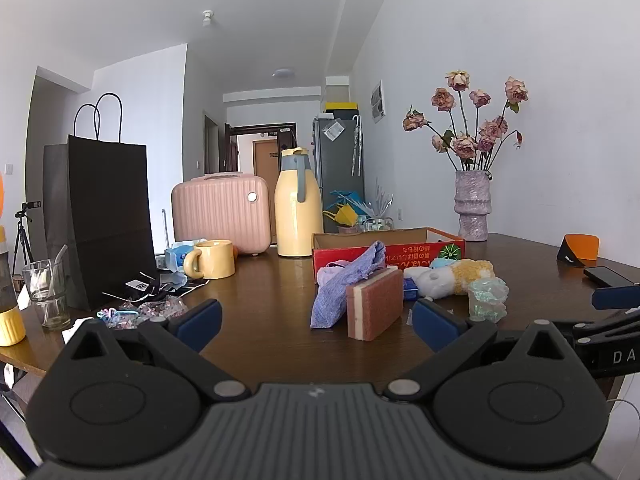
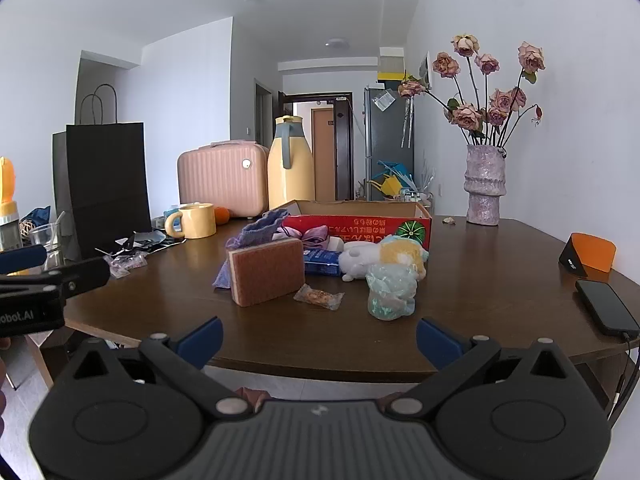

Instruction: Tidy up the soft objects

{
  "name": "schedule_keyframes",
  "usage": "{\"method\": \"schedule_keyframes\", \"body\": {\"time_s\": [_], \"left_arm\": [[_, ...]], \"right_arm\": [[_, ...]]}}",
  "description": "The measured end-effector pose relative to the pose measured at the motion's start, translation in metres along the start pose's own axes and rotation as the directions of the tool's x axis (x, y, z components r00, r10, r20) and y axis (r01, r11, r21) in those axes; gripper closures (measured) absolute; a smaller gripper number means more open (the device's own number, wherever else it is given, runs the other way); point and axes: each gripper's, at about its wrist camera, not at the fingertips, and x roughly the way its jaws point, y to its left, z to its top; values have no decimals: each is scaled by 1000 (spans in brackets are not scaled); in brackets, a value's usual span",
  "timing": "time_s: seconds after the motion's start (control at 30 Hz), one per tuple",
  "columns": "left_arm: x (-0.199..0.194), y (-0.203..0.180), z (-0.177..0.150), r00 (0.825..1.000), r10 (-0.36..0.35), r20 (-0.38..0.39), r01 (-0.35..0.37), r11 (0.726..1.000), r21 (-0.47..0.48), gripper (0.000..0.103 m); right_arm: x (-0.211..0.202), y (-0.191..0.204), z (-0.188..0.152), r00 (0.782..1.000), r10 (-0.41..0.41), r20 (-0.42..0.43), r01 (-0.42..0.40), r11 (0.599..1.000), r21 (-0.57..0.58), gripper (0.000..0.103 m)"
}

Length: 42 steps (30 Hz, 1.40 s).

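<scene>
A brown and cream sponge (image 1: 374, 304) (image 2: 266, 271) stands on edge on the dark wood table (image 1: 264, 304). A purple cloth (image 1: 346, 284) (image 2: 256, 232) leans behind it. A white and yellow plush toy (image 1: 452, 276) (image 2: 380, 258) and a pale green soft toy in plastic (image 1: 488, 298) (image 2: 391, 291) lie to the right. A red cardboard box (image 1: 394, 246) (image 2: 360, 222) stands behind them, with pink cloth at its front. My left gripper (image 1: 316, 324) is open and empty, short of the sponge. My right gripper (image 2: 318, 338) is open and empty, at the table's near edge.
A black paper bag (image 1: 108, 220), a yellow mug (image 1: 212, 260), a pink case (image 1: 222, 212), a yellow jug (image 1: 298, 208) and a vase of roses (image 1: 472, 208) stand around. A phone (image 2: 606, 306) and an orange object (image 2: 592, 256) lie at the right. A wrapped snack (image 2: 319, 297) lies by the sponge.
</scene>
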Motion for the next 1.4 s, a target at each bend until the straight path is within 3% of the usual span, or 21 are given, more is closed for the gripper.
{"method": "schedule_keyframes", "body": {"time_s": [1.4], "left_arm": [[1, -1, -2, 1000, 3, -10, -3, 1000, -3, 0]], "right_arm": [[-3, 0, 0, 1000, -12, 7, 12, 1000, -10, 0]]}}
